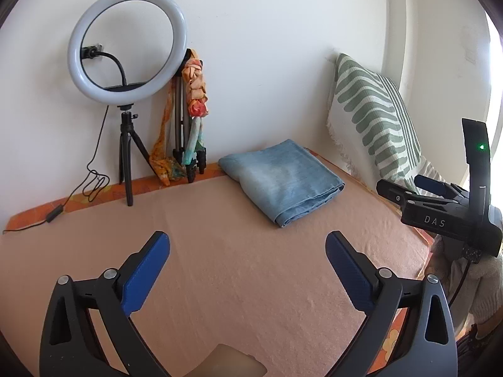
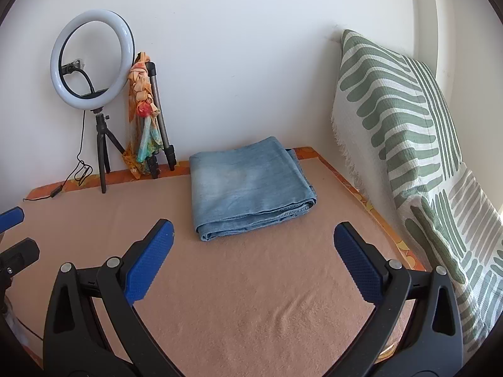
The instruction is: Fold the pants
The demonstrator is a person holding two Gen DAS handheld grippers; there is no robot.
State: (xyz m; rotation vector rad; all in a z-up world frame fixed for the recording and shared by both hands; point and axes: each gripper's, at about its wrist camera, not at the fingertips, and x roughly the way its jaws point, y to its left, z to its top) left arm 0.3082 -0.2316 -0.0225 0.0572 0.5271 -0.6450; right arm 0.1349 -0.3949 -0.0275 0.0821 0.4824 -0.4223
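The light blue denim pants (image 1: pixel 281 177) lie folded into a compact rectangle at the far side of the peach-coloured blanket (image 1: pixel 220 267), also seen in the right wrist view as the pants (image 2: pixel 250 187) on the blanket (image 2: pixel 251 298). My left gripper (image 1: pixel 248 243) hovers open over bare blanket, short of the pants, nothing between its blue pads. My right gripper (image 2: pixel 253 232) is open too, its pads on either side of the near folded edge but apart from it. From the left wrist view the right gripper's black body (image 1: pixel 446 213) shows at the right edge.
A ring light on a small tripod (image 1: pixel 127 50) stands at the back left with its cable trailing on the bed. A folded tripod wrapped in an orange scarf (image 1: pixel 193 110) leans on the wall. A green-striped white cushion (image 2: pixel 405 132) lines the right side.
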